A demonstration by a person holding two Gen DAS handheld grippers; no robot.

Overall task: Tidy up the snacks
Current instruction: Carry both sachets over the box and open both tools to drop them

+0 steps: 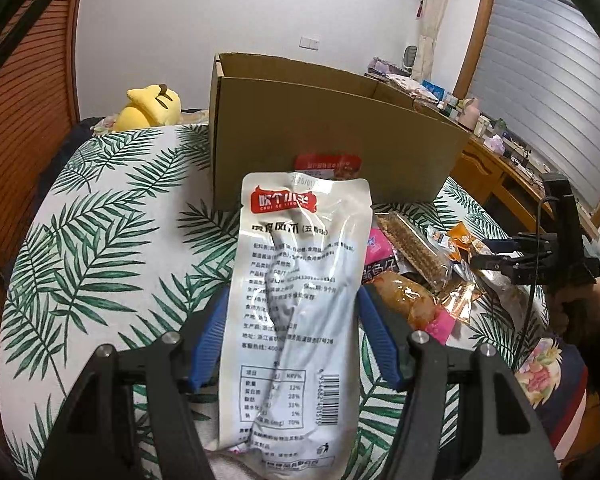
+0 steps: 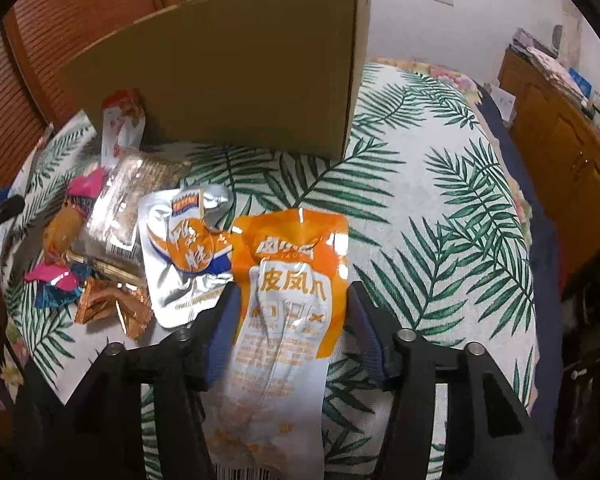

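While both grippers are carrying a packet each, the step in hand is judged to be delivery into the cardboard box (image 1: 332, 136), which is standing open-topped on the leaf-print cloth (image 1: 100, 240).

The left gripper (image 1: 292, 320) is pinching the white packet (image 1: 296, 304); its blue pads (image 1: 212, 344) are pressing the packet's two long edges, and the packet is projecting upright toward 12 o'clock, its top overlapping the box's near wall. The box is lying at 12 o'clock from this gripper, near.

The right gripper (image 2: 292, 320) is pinching the orange packet (image 2: 292, 280) likewise, pads on both sides. From it the box (image 2: 236, 68) is sitting at 11 o'clock, and the remaining pile of snacks (image 2: 100, 240) is lying at 9 to 10 o'clock, the silver pouch (image 2: 184, 256) just beside the held packet.

Recommendation: each packet is needing to be lifted clear of the box rim before release, since the near wall is standing tall; the film is looking slippery, so firm pressure is advisable. Releasing one gripper at a time is avoiding a clash above the opening.
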